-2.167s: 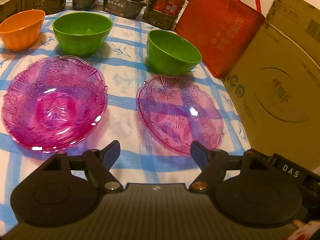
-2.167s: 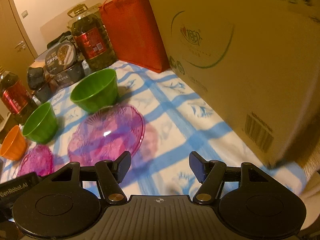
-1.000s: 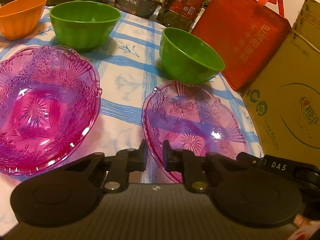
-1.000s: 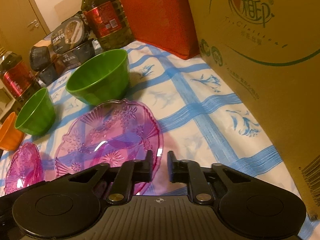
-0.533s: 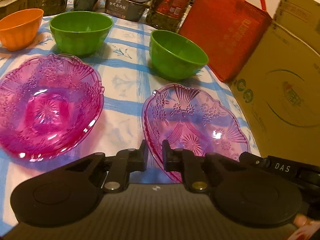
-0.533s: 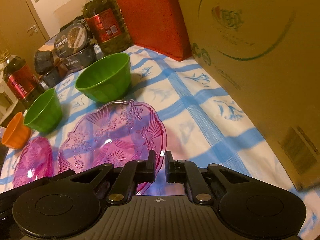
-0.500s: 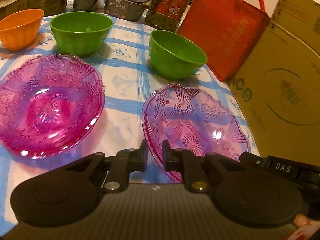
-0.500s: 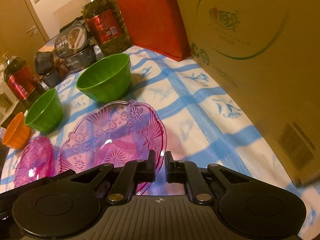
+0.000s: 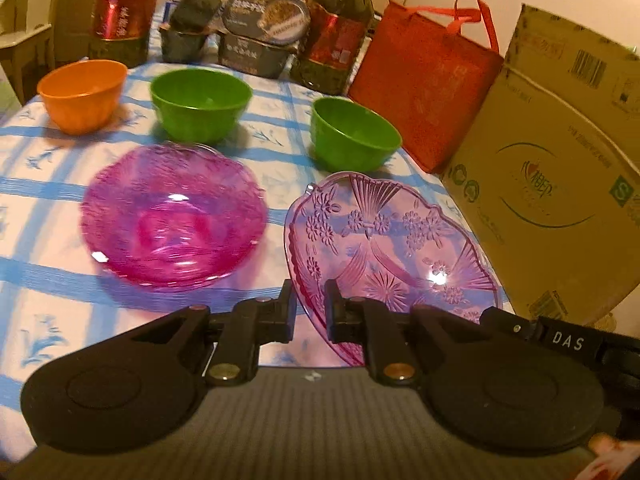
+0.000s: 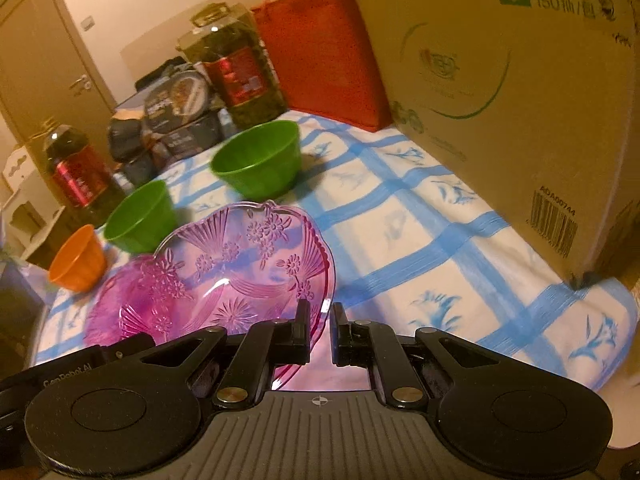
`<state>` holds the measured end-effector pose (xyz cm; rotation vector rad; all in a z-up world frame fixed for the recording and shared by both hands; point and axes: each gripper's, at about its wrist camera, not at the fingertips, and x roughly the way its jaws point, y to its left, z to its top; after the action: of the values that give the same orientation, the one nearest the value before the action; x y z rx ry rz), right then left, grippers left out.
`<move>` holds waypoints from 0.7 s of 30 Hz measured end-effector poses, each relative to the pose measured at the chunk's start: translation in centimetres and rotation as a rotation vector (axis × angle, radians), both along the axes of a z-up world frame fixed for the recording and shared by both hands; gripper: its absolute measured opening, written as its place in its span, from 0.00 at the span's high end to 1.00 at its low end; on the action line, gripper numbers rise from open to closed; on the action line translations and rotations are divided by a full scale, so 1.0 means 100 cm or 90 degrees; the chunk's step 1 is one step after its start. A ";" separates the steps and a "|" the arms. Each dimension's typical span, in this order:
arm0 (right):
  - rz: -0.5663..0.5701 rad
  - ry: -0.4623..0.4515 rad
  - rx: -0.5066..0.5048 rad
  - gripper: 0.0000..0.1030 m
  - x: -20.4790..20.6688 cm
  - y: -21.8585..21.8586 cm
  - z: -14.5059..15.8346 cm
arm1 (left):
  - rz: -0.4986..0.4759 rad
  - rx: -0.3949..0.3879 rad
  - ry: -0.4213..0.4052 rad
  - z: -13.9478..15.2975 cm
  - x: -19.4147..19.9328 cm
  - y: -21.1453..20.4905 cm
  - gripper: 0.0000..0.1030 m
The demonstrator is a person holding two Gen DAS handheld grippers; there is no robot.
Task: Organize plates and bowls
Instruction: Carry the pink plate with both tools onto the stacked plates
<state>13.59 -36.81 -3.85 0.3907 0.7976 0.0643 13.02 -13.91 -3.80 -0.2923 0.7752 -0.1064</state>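
Note:
A clear pink patterned plate (image 9: 392, 240) is held off the table by both grippers. My left gripper (image 9: 308, 308) is shut on its near left rim. My right gripper (image 10: 320, 324) is shut on its near right rim, and the plate (image 10: 248, 268) fills the middle of that view. A deeper pink glass dish (image 9: 172, 212) lies on the table to the left, partly under the lifted plate in the right wrist view (image 10: 116, 308). Behind stand two green bowls (image 9: 200, 108) (image 9: 354, 138) and an orange bowl (image 9: 82, 94).
A blue-checked tablecloth (image 10: 440, 240) covers the table. A large cardboard box (image 9: 560, 168) and a red bag (image 9: 424, 80) stand along the right side. Oil bottles (image 9: 124, 8) and food boxes (image 9: 256, 48) line the back edge.
Both grippers closed on the plate's rim about a second ago. Since then they have lifted the plate off the table and carried it toward the pink dish.

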 end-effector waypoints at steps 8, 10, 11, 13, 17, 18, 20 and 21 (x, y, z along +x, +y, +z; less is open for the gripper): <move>0.046 -0.013 -0.006 0.91 -0.018 0.049 0.014 | 0.031 0.007 -0.005 0.012 -0.030 0.047 0.88; 0.060 -0.015 -0.009 0.91 -0.020 0.061 0.016 | 0.039 0.011 -0.007 0.014 -0.036 0.059 0.88; 0.067 -0.016 -0.010 0.91 -0.021 0.068 0.017 | 0.043 0.012 -0.007 0.015 -0.040 0.066 0.88; 0.081 -0.020 -0.013 0.91 -0.022 0.078 0.019 | 0.054 0.009 -0.006 0.017 -0.044 0.077 0.88; 0.106 -0.023 -0.020 0.91 -0.024 0.099 0.021 | 0.076 0.004 -0.002 0.018 -0.053 0.098 0.88; 0.113 -0.023 -0.022 0.91 -0.024 0.105 0.021 | 0.081 0.003 -0.001 0.018 -0.055 0.103 0.88; 0.124 -0.024 -0.025 0.91 -0.025 0.113 0.022 | 0.091 0.001 0.000 0.018 -0.059 0.112 0.88; 0.129 -0.024 -0.026 0.91 -0.026 0.117 0.022 | 0.096 0.000 0.002 0.018 -0.062 0.117 0.88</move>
<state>11.02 -25.09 -1.69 0.2679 0.7977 0.2432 6.86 -2.24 -1.97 -0.3504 0.7529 0.0364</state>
